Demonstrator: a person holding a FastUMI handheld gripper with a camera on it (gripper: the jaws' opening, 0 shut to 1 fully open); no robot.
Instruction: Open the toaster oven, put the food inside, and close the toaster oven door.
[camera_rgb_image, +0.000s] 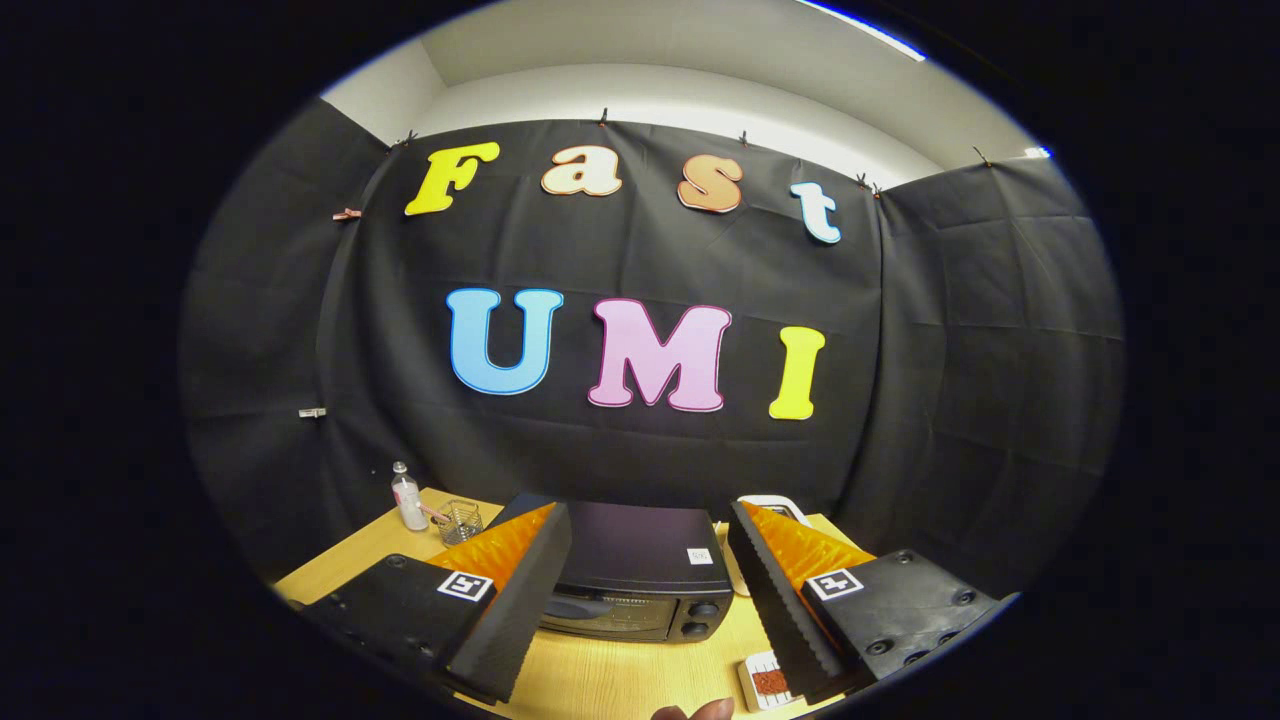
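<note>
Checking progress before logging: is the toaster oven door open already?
No: the toaster oven door sits shut, beyond the open gripper fingers.

Open wooden surface (610, 680) lies between the spread fingers (640, 590) and the closed black toaster oven (630, 580) ahead; a small white food tray (768, 682) sits near right.

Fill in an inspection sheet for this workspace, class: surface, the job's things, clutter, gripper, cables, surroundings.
Surface: wooden table, light, bare ahead of the fingers.
Job's things: toaster oven beyond the fingers, door shut, two knobs beside the door; food on a small white tray by one finger.
Clutter: small bottle and wire basket beside the oven; white object behind it.
Gripper: gripper open, fingers apart, holding nothing.
Cables: nothing seen.
Surroundings: black cloth wall, white ceiling; fingertips of a hand at the table's near edge.
</note>
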